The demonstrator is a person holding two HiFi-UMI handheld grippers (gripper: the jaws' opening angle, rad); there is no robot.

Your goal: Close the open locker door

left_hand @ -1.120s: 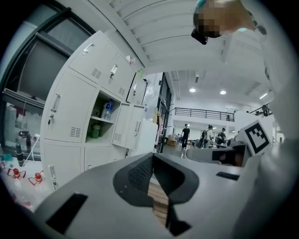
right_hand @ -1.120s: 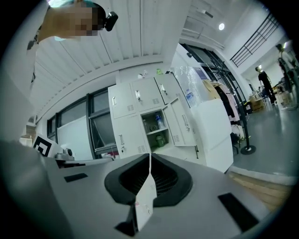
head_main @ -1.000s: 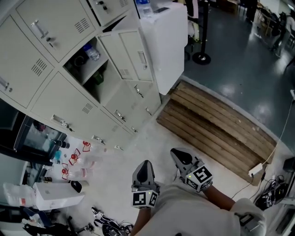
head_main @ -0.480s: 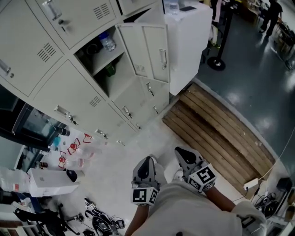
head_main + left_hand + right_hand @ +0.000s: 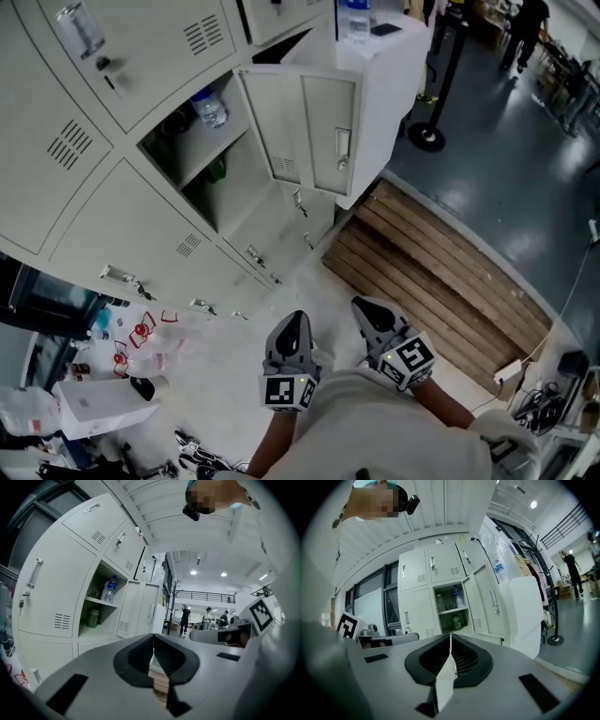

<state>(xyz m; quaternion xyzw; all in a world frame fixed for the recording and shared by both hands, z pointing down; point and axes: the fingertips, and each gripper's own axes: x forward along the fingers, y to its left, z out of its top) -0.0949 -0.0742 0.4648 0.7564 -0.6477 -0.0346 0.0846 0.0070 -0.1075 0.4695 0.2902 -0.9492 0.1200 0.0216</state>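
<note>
A: At 12 o'clock in the head view, the open locker door [image 5: 314,131] is swung out wide. It hinges at the compartment's right side, with the handle [image 5: 342,150] near its free edge.
B: Compartment?
A: The open compartment [image 5: 202,159] is at 11 o'clock in the locker bank [image 5: 141,56]. There's a shelf inside, with a water bottle [image 5: 211,108] above and a green container [image 5: 217,171] below.
B: Around it?
A: A white cabinet [image 5: 389,84] sits just behind the door at 1 o'clock. A wooden pallet [image 5: 441,258] is on the floor at 3 o'clock.
B: Grippers?
A: Both are at 6 o'clock, side by side and well apart from the door. The left gripper [image 5: 293,321] has its jaws closed with nothing between them. The right gripper [image 5: 364,309] is the same, pads together and empty.
</note>
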